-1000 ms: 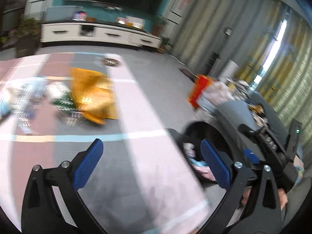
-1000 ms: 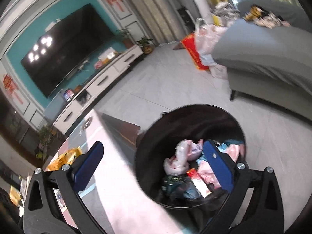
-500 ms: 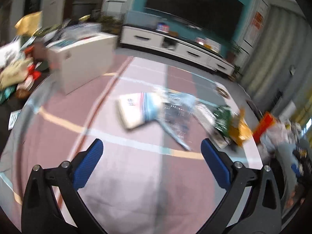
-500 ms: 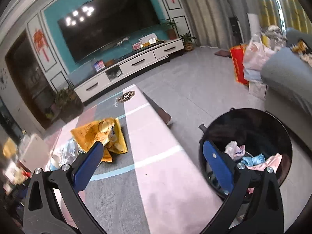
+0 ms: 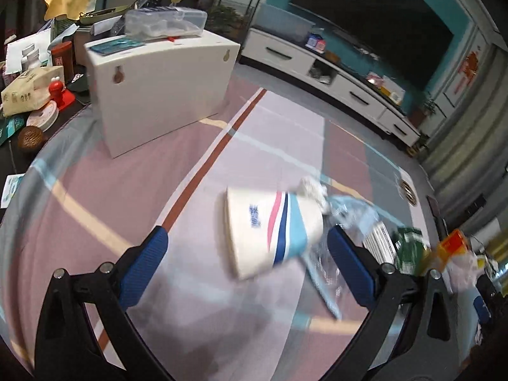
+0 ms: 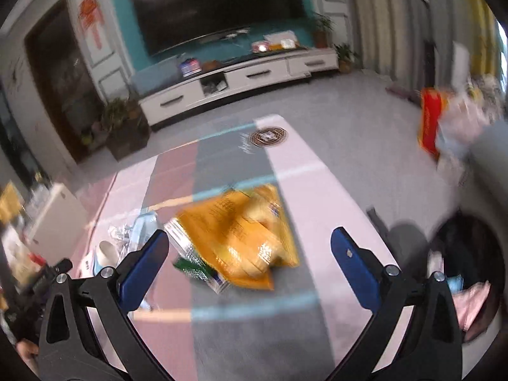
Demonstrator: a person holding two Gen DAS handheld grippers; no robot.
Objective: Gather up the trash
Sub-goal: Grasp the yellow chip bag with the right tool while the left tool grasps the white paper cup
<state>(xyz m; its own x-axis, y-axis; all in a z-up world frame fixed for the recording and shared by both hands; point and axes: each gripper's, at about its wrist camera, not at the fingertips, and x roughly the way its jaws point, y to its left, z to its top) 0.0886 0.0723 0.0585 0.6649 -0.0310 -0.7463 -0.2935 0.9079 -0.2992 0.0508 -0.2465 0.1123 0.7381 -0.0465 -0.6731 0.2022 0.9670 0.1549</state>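
Blue-padded left tongs [image 5: 246, 262] hover spread over a white paper cup [image 5: 270, 228]; right tongs [image 6: 249, 262] spread above an orange bag [image 6: 244, 235].

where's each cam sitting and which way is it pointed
Left wrist: on the left hand-held gripper, looking down the table at the white striped packet; its open blue fingers show.
Right wrist: on the right hand-held gripper, aimed at the orange bag, black bin at right; open fingers show.
Shared: packet, TV stand, striped tablecloth.
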